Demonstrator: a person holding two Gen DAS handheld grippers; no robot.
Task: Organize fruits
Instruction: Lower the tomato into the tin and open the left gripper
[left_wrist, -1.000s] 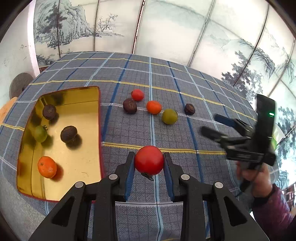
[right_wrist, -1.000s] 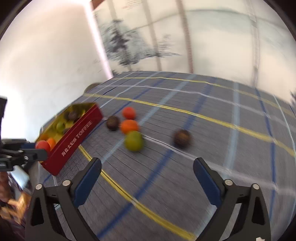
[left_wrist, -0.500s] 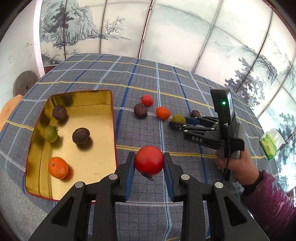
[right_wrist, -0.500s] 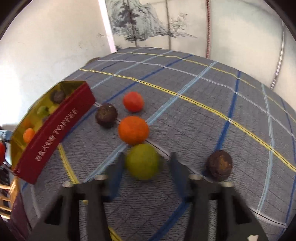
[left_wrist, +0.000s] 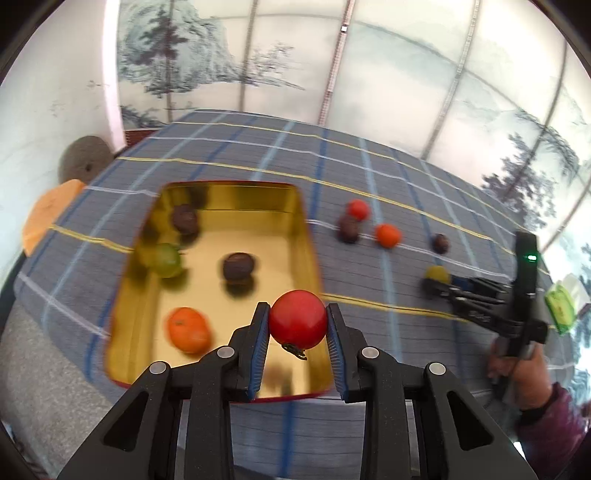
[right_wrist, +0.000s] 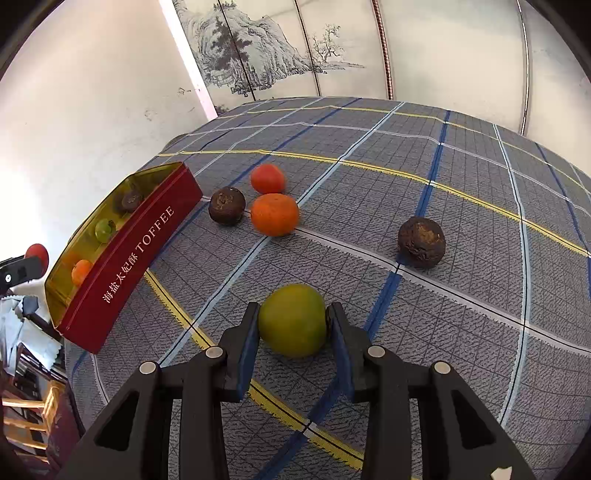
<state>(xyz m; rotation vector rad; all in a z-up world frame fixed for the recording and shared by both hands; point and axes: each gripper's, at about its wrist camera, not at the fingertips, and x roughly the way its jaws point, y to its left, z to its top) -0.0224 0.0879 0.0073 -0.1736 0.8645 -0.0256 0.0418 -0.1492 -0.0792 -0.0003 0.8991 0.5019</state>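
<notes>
My left gripper (left_wrist: 297, 325) is shut on a red tomato (left_wrist: 297, 324) and holds it above the near right part of the gold-lined toffee tin (left_wrist: 295, 199). The tin holds an orange (left_wrist: 188, 329), a green fruit (left_wrist: 165, 259) and two dark fruits (left_wrist: 238, 266). My right gripper (right_wrist: 291, 323) is shut on a green fruit (right_wrist: 291, 319) that rests on the plaid cloth. It also shows in the left wrist view (left_wrist: 437, 275). A red tomato (right_wrist: 267, 178), an orange (right_wrist: 274, 214) and two dark fruits (right_wrist: 226, 205) (right_wrist: 421, 242) lie loose on the cloth.
The tin's red side (right_wrist: 136, 251) reads TOFFEE. A green packet (left_wrist: 561, 306) lies at the table's right edge. A grey round object (left_wrist: 83, 162) and an orange cushion (left_wrist: 48, 214) are beyond the table's left side. A painted screen stands behind.
My left gripper has carried the tomato left, from over the cloth to over the tin. My right gripper has closed in on the green fruit and shut on it.
</notes>
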